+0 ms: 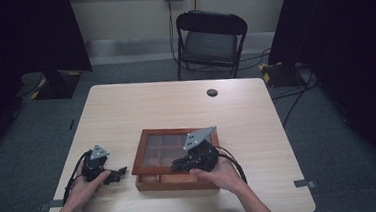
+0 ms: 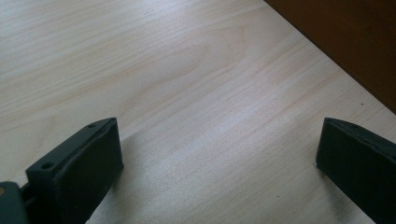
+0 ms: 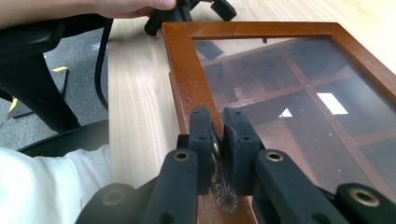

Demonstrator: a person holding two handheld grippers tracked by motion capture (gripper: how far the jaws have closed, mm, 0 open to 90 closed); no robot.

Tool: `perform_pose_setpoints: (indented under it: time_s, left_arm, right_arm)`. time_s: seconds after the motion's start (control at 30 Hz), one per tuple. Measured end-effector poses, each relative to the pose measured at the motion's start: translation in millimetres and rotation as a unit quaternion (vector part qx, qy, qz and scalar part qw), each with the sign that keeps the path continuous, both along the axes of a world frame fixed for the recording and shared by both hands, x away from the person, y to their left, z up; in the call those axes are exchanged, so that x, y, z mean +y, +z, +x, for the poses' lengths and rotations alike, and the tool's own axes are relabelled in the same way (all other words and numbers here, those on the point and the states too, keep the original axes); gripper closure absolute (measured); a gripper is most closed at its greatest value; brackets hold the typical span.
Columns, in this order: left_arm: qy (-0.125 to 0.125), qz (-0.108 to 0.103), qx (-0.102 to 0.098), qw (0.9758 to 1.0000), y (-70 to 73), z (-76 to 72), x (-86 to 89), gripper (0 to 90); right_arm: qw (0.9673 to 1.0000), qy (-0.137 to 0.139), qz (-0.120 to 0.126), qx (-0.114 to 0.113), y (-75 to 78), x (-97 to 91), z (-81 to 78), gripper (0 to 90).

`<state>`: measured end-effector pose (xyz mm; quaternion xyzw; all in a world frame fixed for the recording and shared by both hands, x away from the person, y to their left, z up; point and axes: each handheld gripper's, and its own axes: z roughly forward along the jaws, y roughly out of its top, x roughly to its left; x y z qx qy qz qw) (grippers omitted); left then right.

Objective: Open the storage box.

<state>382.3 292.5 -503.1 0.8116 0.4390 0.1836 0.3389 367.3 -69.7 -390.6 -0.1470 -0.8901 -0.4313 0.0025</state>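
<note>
Your right gripper pinches the small metal latch on the glass-topped brown wooden box at the table's near middle, latch mostly hidden. Your left gripper gapes wide, empty, beside the box.

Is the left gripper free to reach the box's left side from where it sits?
Probably yes. The left gripper rests open on the table just beside the wooden box, with bare tabletop between. The right gripper is shut on the lid's small metal latch at the front.
</note>
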Motion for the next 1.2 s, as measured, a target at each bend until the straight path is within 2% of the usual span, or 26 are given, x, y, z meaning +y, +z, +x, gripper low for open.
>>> perform_pose_setpoints:
  time_s: [0.27,0.6,1.2]
  left_arm:
    - [0.0,0.0,0.0,1.0,0.0,0.0,0.0,0.0]
    - [0.0,0.0,0.0,1.0,0.0,0.0,0.0,0.0]
    - [0.0,0.0,0.0,1.0,0.0,0.0,0.0,0.0]
  right_arm:
    - [1.0,0.001,0.002,0.001,2.2,-0.3,1.2,82.8]
    - [1.0,0.001,0.006,-0.002,12.9,-1.0,5.8,82.9]
    - [1.0,0.006,-0.002,0.004,23.1,0.5,12.2,83.0]
